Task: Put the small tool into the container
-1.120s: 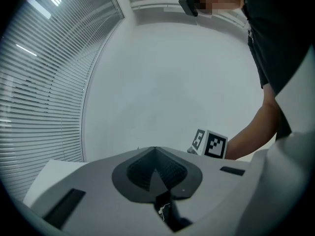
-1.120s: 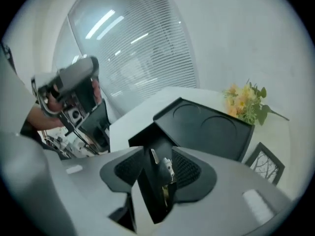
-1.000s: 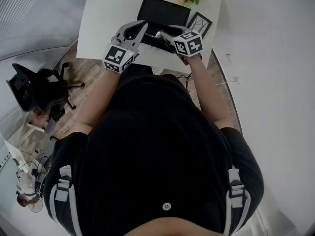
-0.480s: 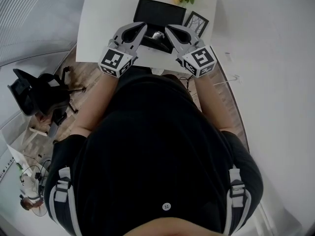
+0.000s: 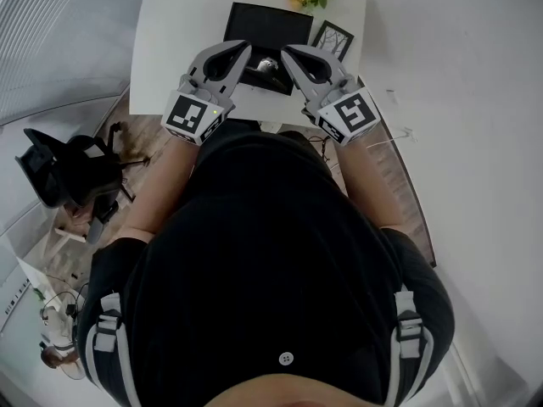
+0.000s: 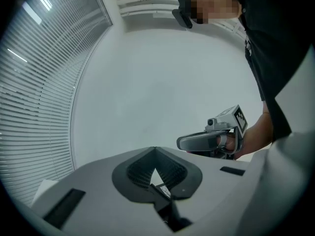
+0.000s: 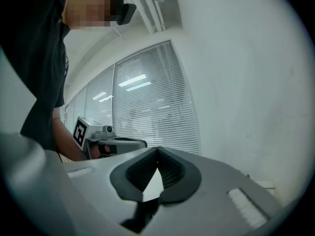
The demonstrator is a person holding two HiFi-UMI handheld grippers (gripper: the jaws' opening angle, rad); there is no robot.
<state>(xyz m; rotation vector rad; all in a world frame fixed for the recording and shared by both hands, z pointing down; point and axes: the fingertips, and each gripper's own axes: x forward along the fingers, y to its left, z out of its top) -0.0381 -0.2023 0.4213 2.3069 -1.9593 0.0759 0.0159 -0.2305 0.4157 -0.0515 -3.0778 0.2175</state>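
Left gripper and right gripper above the worktop — fingers together on both, nothing held.
The small tool lies in the black container, seen between the two gripper tips.

Left tool: jaws seem to meet; right tool level beyond; blinds at left.

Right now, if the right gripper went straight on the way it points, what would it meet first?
Probably nothing near. The right gripper, jaws shut, points level at the window blinds, which look far off; depth is unclear. The left gripper sits left of that line.
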